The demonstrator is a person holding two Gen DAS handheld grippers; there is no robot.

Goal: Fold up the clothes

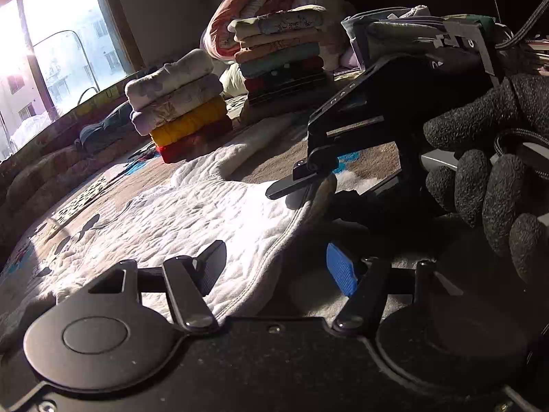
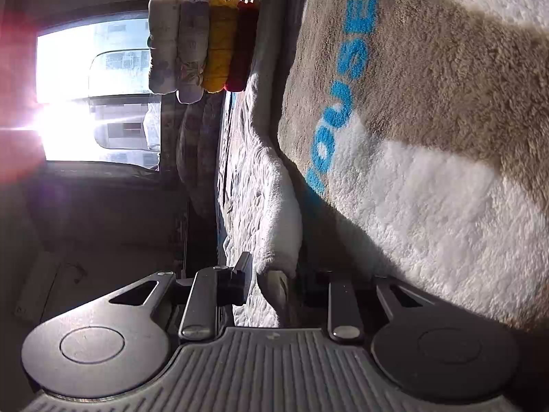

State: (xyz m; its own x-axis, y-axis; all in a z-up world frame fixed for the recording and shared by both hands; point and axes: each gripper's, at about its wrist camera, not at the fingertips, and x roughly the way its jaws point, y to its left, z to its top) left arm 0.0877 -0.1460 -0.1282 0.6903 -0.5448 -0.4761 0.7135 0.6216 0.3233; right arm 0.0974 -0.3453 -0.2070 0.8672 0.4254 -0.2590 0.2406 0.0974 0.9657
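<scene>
Left of the white garment (image 1: 206, 213), nearest the window (image 1: 61, 44), a four-piece stack (image 1: 178, 106) is folded; a taller stack (image 1: 281, 58) stands behind it. The garment lies flat on the blanket (image 2: 429, 110), unfolded. Left gripper (image 1: 278, 267): jaws wide, empty, over its near hem. Right gripper (image 2: 274, 285): jaws narrow, around the hem. No containers show.

We saw our left gripper (image 1: 279, 267) with jaws parted above the white quilted garment (image 1: 192, 219) spread on the blanket (image 1: 374, 158). Our right gripper (image 1: 302, 185), in a gloved hand (image 1: 490, 178), pinched that garment's edge. Folded stacks (image 1: 178, 106) stood behind.
</scene>
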